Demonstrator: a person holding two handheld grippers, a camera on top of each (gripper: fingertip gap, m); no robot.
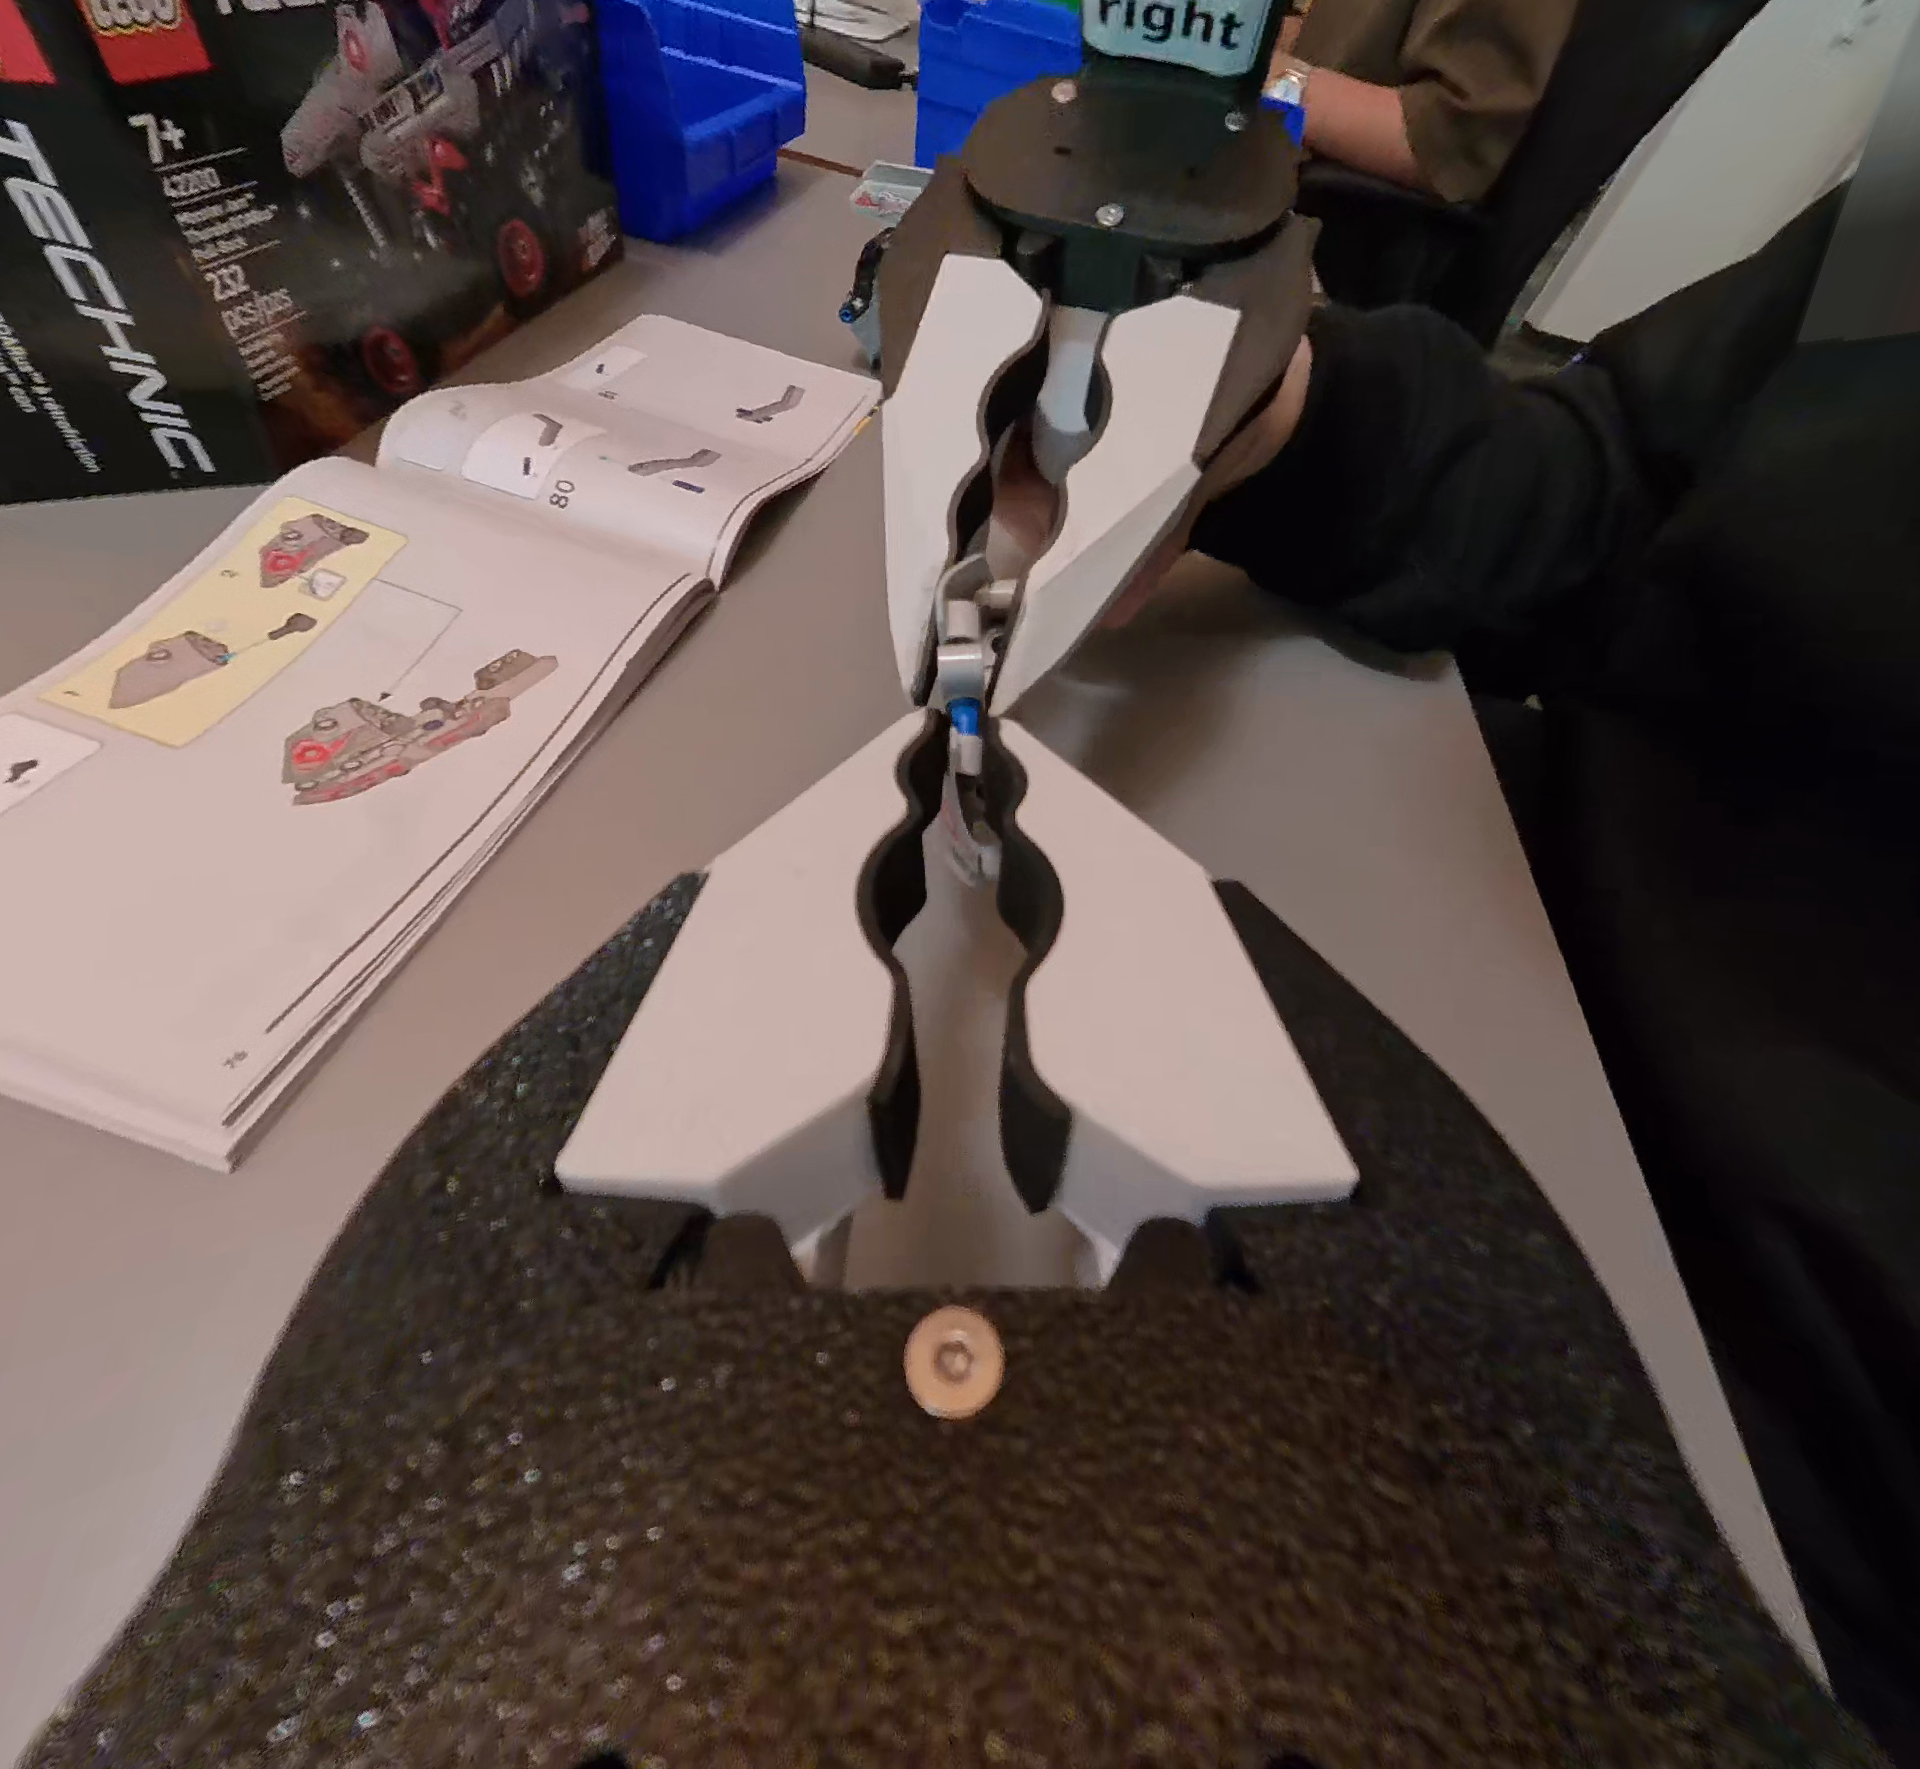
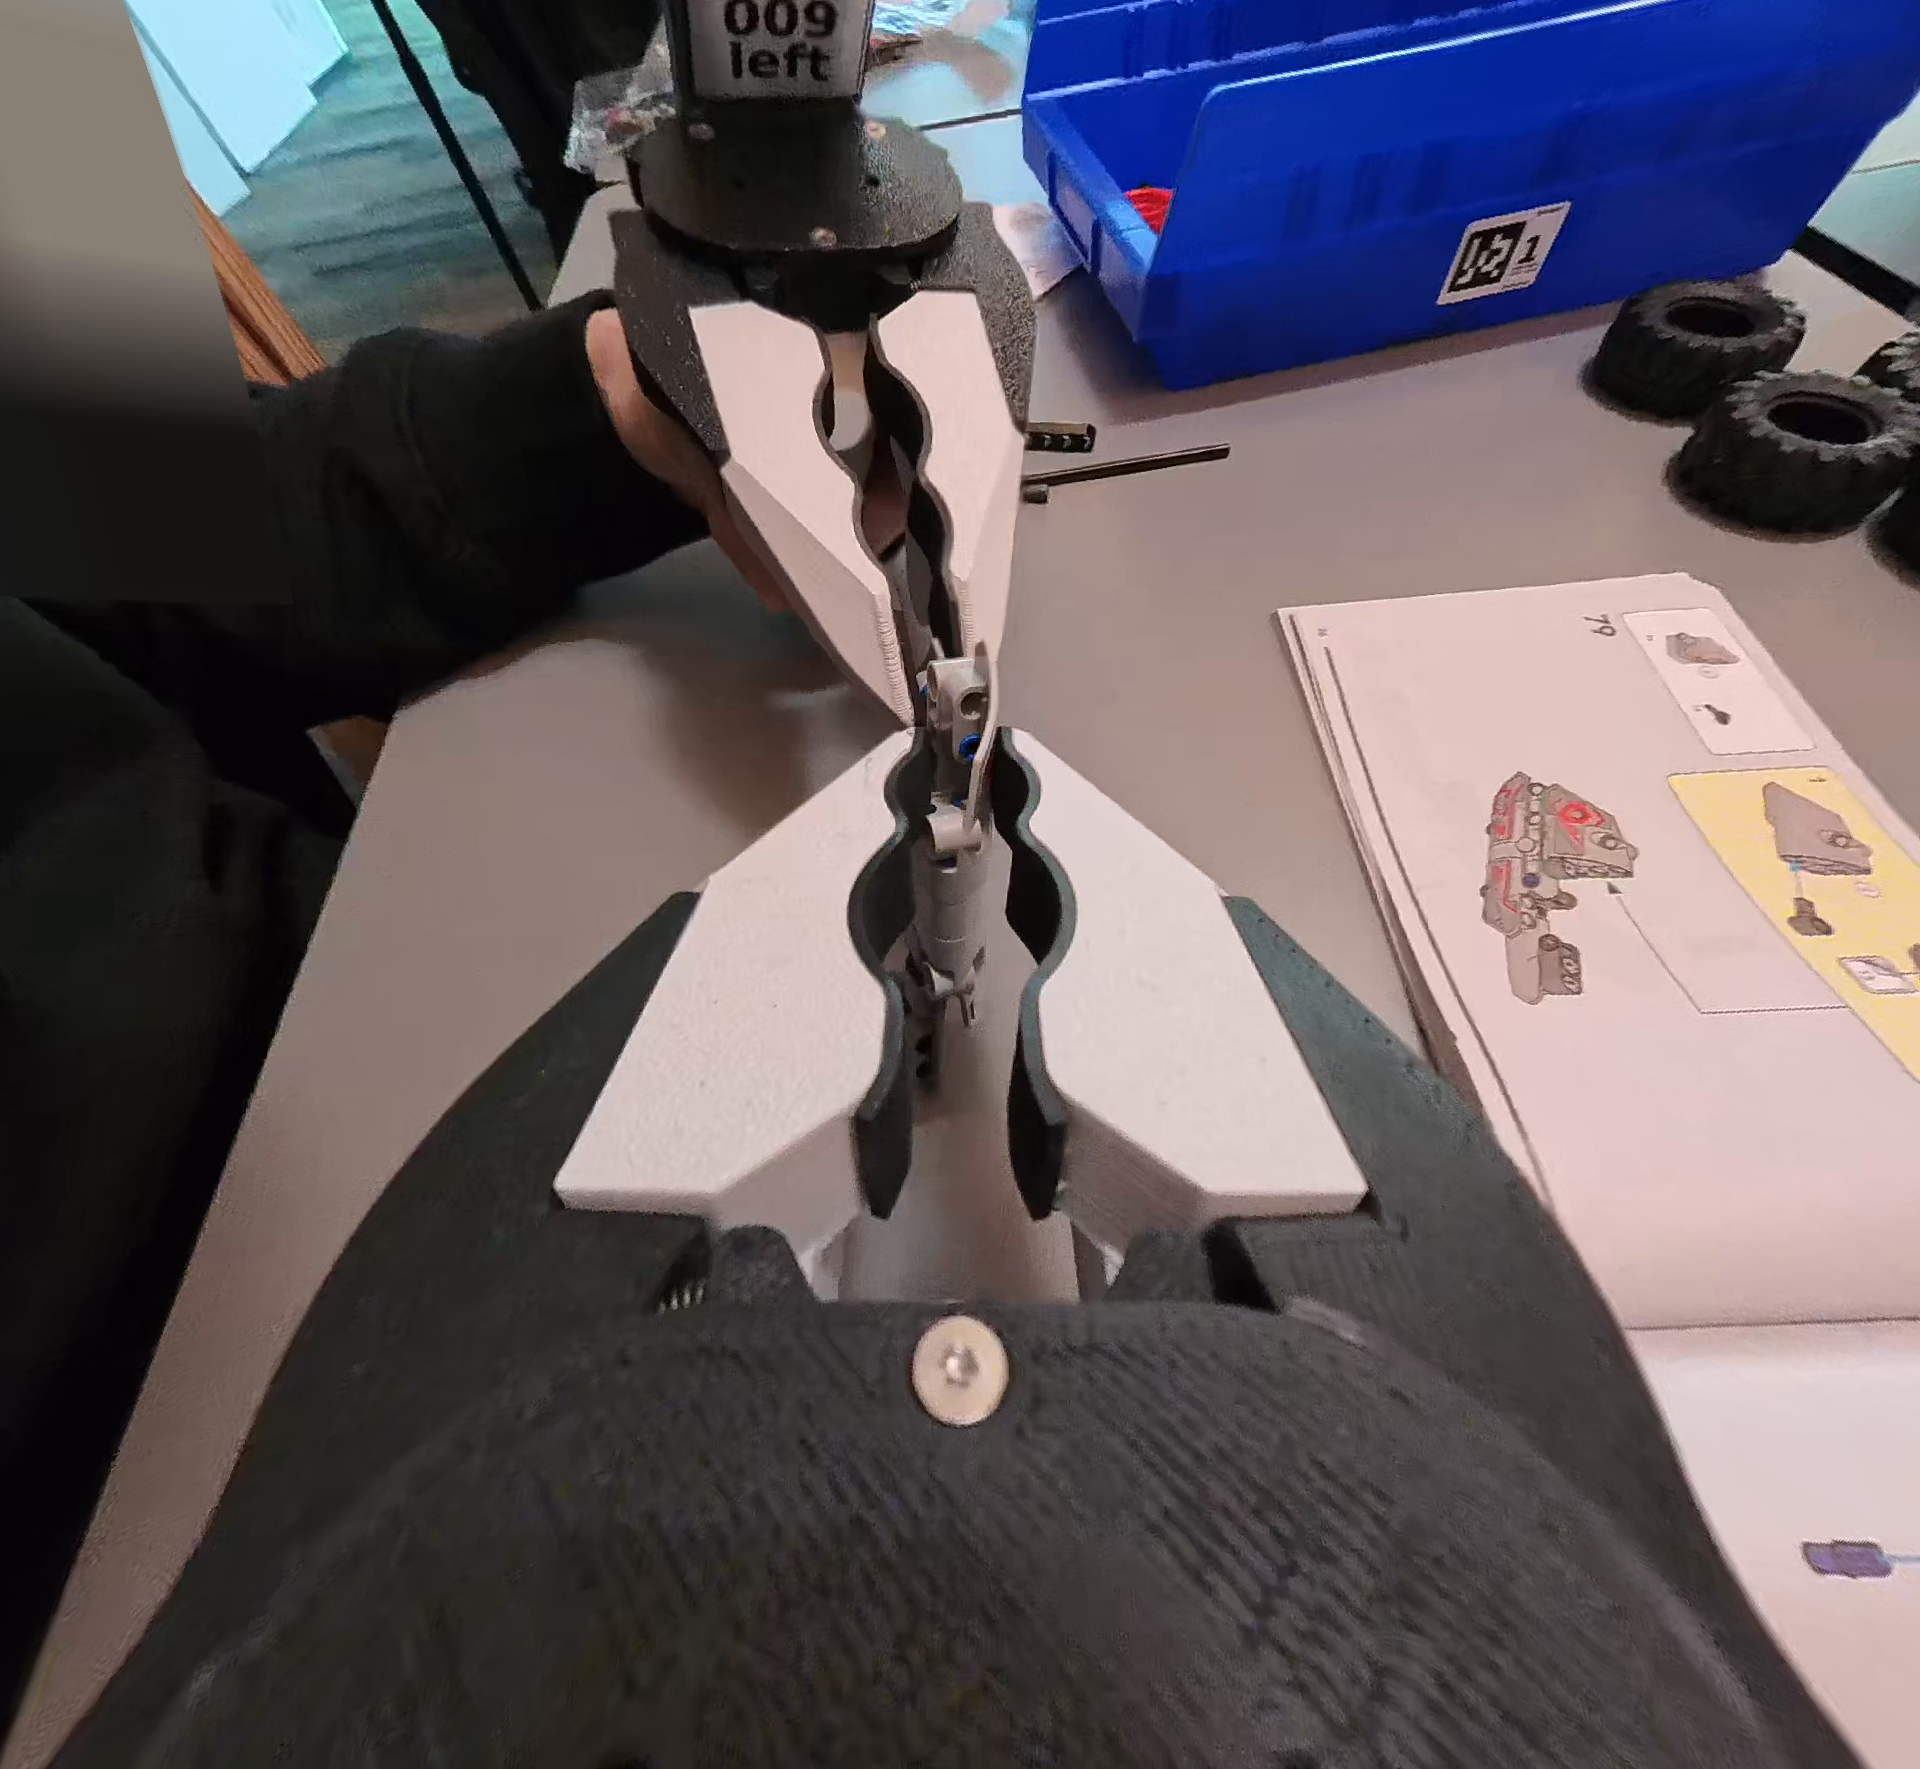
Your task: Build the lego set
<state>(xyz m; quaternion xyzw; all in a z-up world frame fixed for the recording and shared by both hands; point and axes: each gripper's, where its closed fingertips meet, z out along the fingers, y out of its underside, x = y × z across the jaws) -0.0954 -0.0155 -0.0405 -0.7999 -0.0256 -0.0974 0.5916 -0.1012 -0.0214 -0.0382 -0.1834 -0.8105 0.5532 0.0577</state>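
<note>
The left wrist view shows both grippers tip to tip above the grey table (image 1: 1299, 784), the left gripper (image 1: 961, 763) and right gripper (image 1: 961, 670) each narrowly clamped on one slim grey lego assembly (image 1: 961, 670) whose long axis runs between them.

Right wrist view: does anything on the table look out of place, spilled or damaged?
Nothing stands out. Black tyres lie loose beside the blue bin, a thin black rod rests on the table, and the booklet lies open and flat. No spill or damage shows.
</note>
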